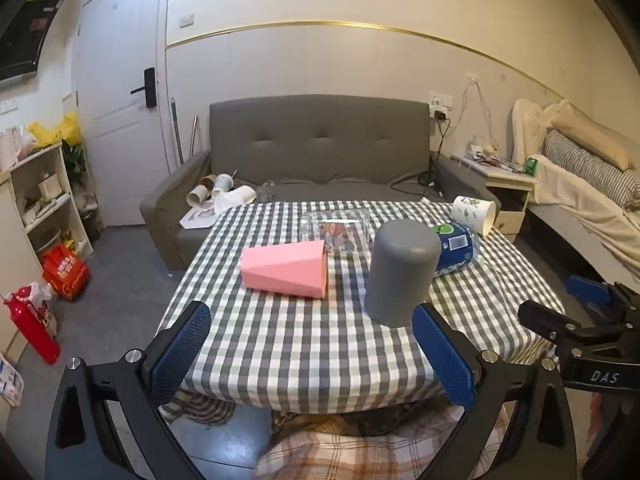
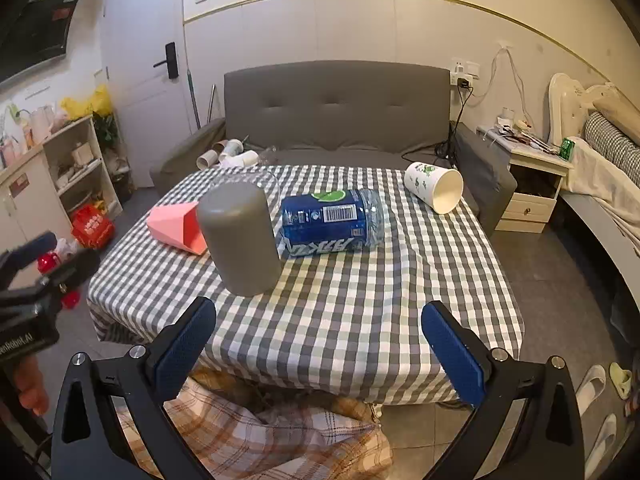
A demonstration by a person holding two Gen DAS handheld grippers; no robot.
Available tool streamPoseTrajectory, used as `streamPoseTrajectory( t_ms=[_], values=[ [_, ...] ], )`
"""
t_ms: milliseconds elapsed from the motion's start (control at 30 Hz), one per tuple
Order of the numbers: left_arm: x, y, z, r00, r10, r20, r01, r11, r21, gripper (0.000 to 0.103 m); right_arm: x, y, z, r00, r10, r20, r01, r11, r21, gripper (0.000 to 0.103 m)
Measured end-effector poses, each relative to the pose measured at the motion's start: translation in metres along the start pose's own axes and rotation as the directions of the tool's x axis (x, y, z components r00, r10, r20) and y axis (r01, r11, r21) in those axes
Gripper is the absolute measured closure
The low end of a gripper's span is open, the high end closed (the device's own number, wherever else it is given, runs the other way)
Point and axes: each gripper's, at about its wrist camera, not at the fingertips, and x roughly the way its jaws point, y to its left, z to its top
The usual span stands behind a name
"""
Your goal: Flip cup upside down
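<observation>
Left wrist view looks across a desk (image 1: 304,344) covered in a grey-and-white checked cloth, and the grey cup (image 1: 402,270) stands on it mouth down, closed base on top, leaning slightly. Taking that grey cup as the landmark: the left tongs (image 1: 312,344) sit on its near side at the desk's front edge, spread wide with nothing between the blue pads (image 1: 182,348), the right-hand pad just beside the cup's lower rim; whether it touches cannot be told. A pink faceted cup (image 1: 286,268) lies on its side to the left of the grey cup, apart from it. A clear plastic box (image 1: 338,228) sits behind and to the left. A blue-labelled water bottle (image 1: 456,246) lies on its side just behind and to the right of the grey cup, and beyond that a white floral paper cup (image 1: 476,214) lies tipped over near the far right corner. From the right wrist view, the right tongs (image 2: 320,344) are also wide open and hold nothing; the grey cup (image 2: 242,238) stands ahead of and just beyond their left finger (image 2: 186,344), clear of both pads, with the bottle (image 2: 330,222) close behind it. A grey sofa (image 1: 320,140) stands past the desk's far edge.
</observation>
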Motion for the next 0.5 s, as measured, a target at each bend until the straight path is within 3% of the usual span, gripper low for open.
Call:
streamPoseTrajectory(
  t_ms=[500],
  values=[
    [-0.0015, 0.0001, -0.0021, 1.0, -0.003, -0.012, 0.003, 1.0, -0.004, 0.0, -0.002, 0.0035, -0.0007, 1.0, 0.012, 0.003, -0.012, 1.0, -0.022, 0.0]
  ],
)
